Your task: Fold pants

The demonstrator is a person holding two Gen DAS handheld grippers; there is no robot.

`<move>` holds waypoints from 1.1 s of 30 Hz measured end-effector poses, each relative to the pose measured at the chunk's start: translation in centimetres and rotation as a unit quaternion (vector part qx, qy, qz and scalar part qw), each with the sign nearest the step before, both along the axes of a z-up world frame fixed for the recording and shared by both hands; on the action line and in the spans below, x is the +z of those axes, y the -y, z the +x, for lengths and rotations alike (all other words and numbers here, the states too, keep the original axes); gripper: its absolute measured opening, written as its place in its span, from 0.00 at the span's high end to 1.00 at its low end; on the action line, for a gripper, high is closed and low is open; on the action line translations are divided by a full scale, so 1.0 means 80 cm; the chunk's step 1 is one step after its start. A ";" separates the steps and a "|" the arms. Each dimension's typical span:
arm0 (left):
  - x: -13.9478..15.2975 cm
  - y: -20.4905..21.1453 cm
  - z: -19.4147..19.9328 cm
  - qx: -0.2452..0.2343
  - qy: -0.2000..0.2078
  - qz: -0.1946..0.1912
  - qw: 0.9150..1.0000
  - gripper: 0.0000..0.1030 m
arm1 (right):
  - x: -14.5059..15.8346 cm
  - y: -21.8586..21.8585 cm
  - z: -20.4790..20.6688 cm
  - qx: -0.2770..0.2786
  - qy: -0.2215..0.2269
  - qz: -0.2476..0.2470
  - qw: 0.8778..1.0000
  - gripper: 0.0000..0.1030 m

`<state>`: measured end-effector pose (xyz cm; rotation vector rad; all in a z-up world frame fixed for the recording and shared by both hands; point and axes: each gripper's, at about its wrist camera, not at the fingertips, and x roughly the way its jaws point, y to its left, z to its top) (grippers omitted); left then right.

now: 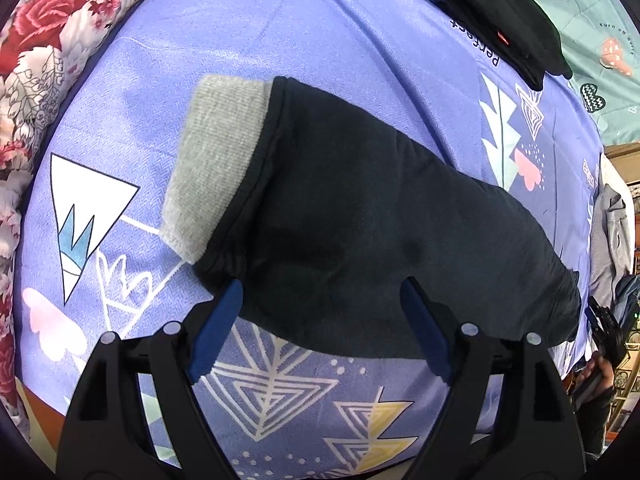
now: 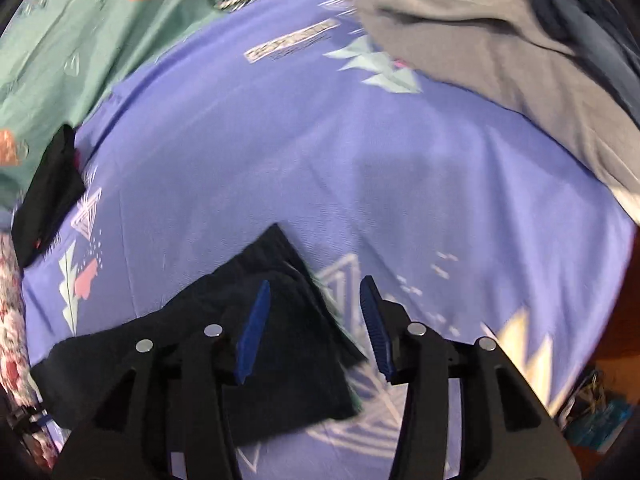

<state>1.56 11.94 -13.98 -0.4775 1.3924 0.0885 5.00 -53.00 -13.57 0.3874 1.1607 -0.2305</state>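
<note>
Dark navy pants (image 1: 360, 216) with a grey ribbed waistband (image 1: 216, 164) lie folded lengthwise on the purple patterned sheet (image 1: 320, 40). My left gripper (image 1: 320, 292) is open wide over the near edge of the pants, close to the waistband end, with nothing between its fingers. In the right wrist view the leg end of the pants (image 2: 248, 332) lies folded at lower left. My right gripper (image 2: 316, 292) is open just above that end, its left finger (image 2: 254, 328) over the cloth, its right finger over the sheet (image 2: 360, 140). The view is blurred by motion.
A folded black garment (image 1: 508, 16) lies at the far right of the sheet, and shows at left in the right wrist view (image 2: 48, 196). A grey garment pile (image 2: 500, 52) sits at upper right. A floral blanket (image 1: 40, 60) borders the left; a teal sheet (image 2: 60, 40) lies beyond.
</note>
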 end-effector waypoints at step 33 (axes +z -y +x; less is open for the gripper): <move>-0.002 -0.030 -0.032 0.084 0.003 0.019 0.996 0.20 | -0.010 -0.040 -0.011 0.120 0.003 -0.050 0.992 0.85</move>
